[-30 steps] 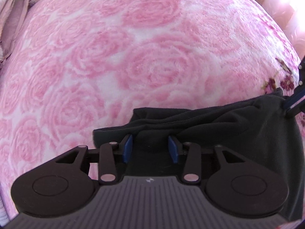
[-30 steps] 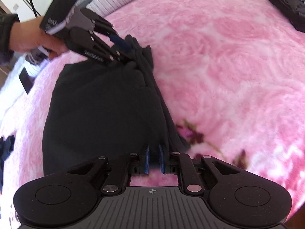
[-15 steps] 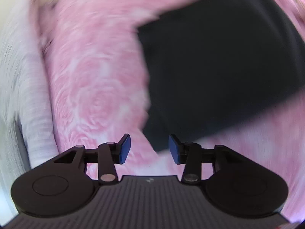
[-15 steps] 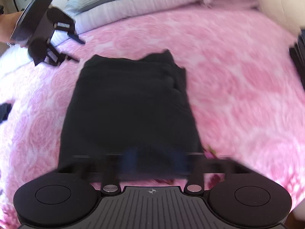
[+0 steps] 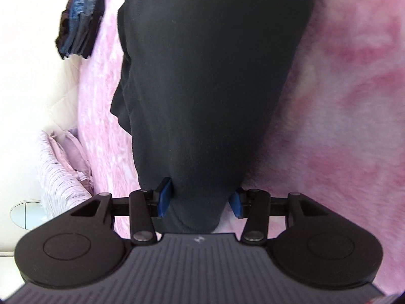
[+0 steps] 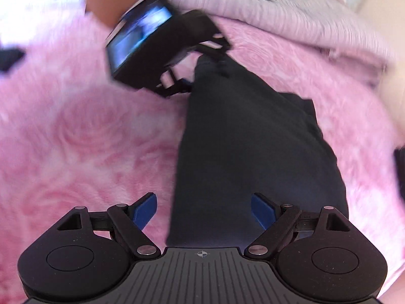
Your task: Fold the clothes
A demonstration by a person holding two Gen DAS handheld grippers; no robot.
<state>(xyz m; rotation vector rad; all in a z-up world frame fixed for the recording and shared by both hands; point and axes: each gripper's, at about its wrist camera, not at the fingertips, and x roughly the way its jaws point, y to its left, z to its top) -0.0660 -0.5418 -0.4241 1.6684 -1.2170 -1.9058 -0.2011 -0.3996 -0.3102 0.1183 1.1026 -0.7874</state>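
Observation:
A folded black garment (image 5: 210,81) lies on the pink rose blanket (image 5: 341,116); it also shows in the right wrist view (image 6: 253,157). My left gripper (image 5: 200,198) is open, its blue pads either side of the garment's near end, which bulges between them. In the right wrist view the left gripper (image 6: 188,76) sits at the garment's far end, blurred. My right gripper (image 6: 203,211) is wide open at the garment's near end, with cloth lying between its pads.
A stack of folded dark clothes (image 5: 79,17) lies at the blanket's far left edge. A striped lilac pillow or quilt (image 5: 58,167) lies at the left; it also shows along the top of the right wrist view (image 6: 291,12). A person's hand (image 6: 108,2) holds the left gripper.
Both grippers have let go of the garment, swung round and come to its two opposite ends. The right gripper has opened wide. The garment now lies as a narrower folded strip.

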